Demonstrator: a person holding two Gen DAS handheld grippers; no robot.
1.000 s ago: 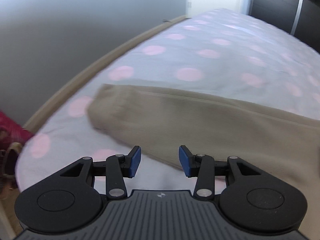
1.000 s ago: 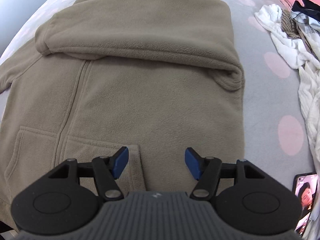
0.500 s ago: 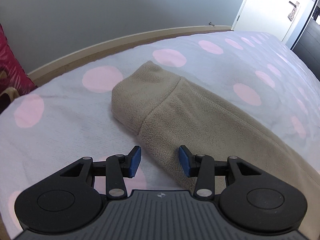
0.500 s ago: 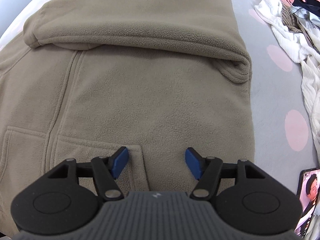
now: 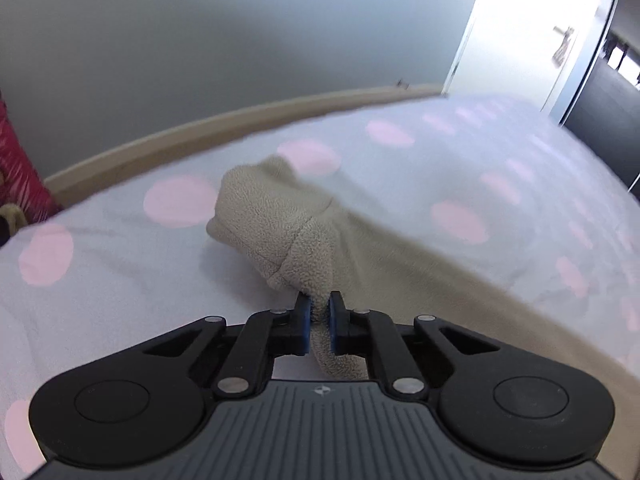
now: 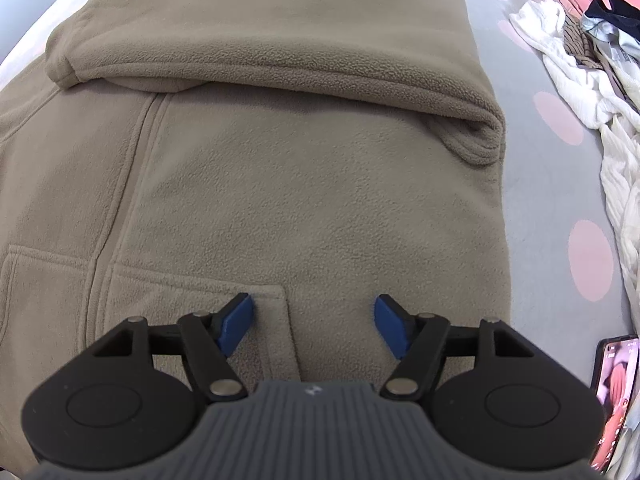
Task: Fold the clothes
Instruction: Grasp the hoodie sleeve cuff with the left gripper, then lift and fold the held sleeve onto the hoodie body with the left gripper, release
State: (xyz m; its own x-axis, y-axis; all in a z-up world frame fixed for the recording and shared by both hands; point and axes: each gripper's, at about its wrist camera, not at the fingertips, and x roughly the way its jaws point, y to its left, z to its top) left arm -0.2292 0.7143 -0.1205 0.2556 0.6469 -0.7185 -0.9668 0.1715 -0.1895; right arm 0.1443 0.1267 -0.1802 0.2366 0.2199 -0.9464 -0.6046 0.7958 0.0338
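A tan fleece jacket (image 6: 280, 184) lies spread on the bed, front up, with one sleeve folded across the chest (image 6: 272, 52). My right gripper (image 6: 314, 320) is open and empty, low over the jacket's hem by the pocket. In the left wrist view the other sleeve (image 5: 276, 216) stretches out over the sheet. My left gripper (image 5: 319, 312) is shut on the sleeve near its cuff, and the fleece bunches up between the blue pads.
The bed has a white sheet with pink dots (image 5: 460, 220). A wooden bed edge (image 5: 200, 136) and a grey wall lie beyond the sleeve. A pile of white and dark clothes (image 6: 592, 72) lies at the right. A phone (image 6: 614, 392) lies at the lower right.
My left gripper moved onto the sleeve near the cuff and shut on it, lifting the fleece. My right gripper moved slightly closer over the jacket and stayed open.
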